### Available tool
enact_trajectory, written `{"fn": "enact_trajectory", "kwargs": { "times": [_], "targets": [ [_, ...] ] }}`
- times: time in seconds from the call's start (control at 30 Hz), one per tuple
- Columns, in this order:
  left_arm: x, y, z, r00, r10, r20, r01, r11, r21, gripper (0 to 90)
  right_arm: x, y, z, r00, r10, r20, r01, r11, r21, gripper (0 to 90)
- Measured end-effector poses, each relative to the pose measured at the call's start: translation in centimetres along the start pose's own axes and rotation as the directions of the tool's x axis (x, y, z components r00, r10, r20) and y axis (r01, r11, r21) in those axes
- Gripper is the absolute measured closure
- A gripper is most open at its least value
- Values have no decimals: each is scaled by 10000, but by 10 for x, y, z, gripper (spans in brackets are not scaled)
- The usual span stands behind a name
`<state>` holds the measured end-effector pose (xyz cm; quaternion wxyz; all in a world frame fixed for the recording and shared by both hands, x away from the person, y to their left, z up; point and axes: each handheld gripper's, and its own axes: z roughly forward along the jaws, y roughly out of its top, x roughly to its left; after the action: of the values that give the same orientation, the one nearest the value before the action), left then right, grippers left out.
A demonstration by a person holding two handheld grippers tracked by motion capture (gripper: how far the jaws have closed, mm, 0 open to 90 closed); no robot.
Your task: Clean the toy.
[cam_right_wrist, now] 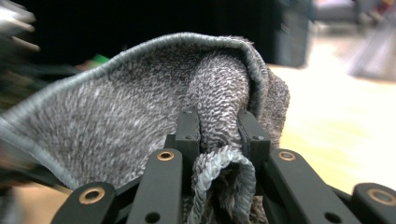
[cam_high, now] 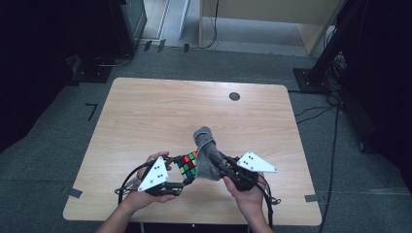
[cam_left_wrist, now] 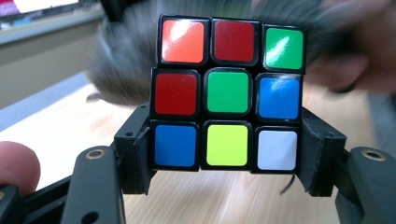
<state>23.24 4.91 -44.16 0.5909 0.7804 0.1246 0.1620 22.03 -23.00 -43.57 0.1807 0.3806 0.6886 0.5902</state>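
In the high view, a person's two forearms are coming in over the near edge of a light wooden table (cam_high: pixel 145 111) with rounded corners. The left gripper (cam_high: pixel 182 180), a black two-jaw tool with a grey three-cornered plate on top, is sitting near that near edge and is clamping a multicoloured puzzle cube with black-edged square stickers (cam_high: pixel 187 165). The right gripper (cam_high: pixel 216 159), of the same make, is sitting just beside the cube and is pinching a grey terry-cloth towel (cam_high: pixel 206 153). The towel is standing bunched up from the tabletop, touching the cube's side and reaching away from it toward the middle of the table. A small dark round disc (cam_high: pixel 234 96) is lying well apart from the cube, near the table's far edge.

In the left gripper view, the cube (cam_left_wrist: pixel 229 100) is being held by its bottom row between the two black jaws, with the pads (cam_left_wrist: pixel 140 149) pressing on both sides. The face toward the camera is showing orange, dark red and green along the top, red, green and blue across the middle, and blue, yellow and white along the bottom. The grey towel (cam_left_wrist: pixel 121 70) is appearing blurred just behind the cube.

In the right gripper view, the jaws are standing narrow, squeezing a fold of the towel (cam_right_wrist: pixel 140 116) between them; its hemmed edge is arching over the fingertips (cam_right_wrist: pixel 189 128)
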Motion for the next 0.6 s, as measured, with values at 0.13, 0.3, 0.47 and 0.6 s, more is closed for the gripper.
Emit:
{"fn": "enact_trajectory", "kwargs": {
  "times": [0.13, 0.3, 0.47, 0.6],
  "targets": [
    [6, 4, -6, 9988, -483, 129, 489, 9973, -546, 343, -17, -10, -2, 9911, 1318, -186, -1320, 9912, -98, 752],
    [9, -1, -5, 9939, -1028, 391, 1054, 9918, -720, 343, 0, -12, 9, 9709, 1216, -2065, -1256, 9921, -59, 757],
    [16, 2, -13, 9887, -1461, 329, 1491, 9813, -1217, 343, 8, -25, 26, 9518, 1327, -2767, -1032, 9876, 1186, 756],
    [19, 1, -15, 9886, -1494, 166, 1503, 9817, -1171, 343, 8, -22, 24, 9721, 930, -2155, -721, 9921, 1030, 754]
  ]
}}
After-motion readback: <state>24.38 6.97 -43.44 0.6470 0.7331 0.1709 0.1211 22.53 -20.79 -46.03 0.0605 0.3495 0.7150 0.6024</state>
